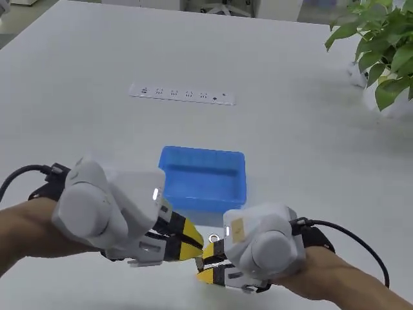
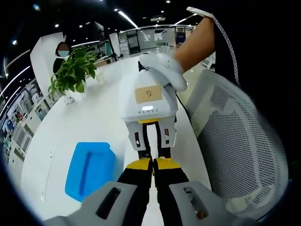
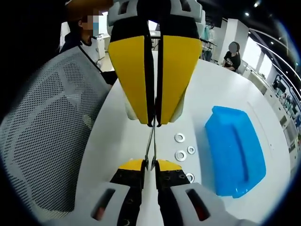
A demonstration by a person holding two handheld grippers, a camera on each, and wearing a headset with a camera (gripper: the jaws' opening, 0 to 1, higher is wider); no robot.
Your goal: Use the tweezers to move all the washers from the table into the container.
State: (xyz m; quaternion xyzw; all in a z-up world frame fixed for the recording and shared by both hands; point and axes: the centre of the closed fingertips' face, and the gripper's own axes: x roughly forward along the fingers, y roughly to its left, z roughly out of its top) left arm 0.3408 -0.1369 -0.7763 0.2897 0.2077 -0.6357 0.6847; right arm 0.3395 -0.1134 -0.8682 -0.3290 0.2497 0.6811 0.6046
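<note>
Thin metal tweezers (image 3: 150,146) run between my two grippers, which meet tip to tip near the table's front edge. My right gripper (image 3: 149,165) is shut on one end. My left gripper (image 3: 154,123) faces it, with its yellow jaws closed on the other end. In the head view the left gripper (image 1: 197,244) comes in from the left and the right gripper (image 1: 204,261) from the right. Several washers (image 3: 180,155) lie on the white table just beside the tips, one of them visible as a washer (image 1: 213,239). The blue container (image 1: 203,177) stands just beyond them.
A white power strip (image 1: 182,94) lies further back on the table (image 1: 290,129). A potted plant (image 1: 381,45) stands at the far right. A mesh office chair (image 2: 235,141) stands at the table's near edge, and people are in the background.
</note>
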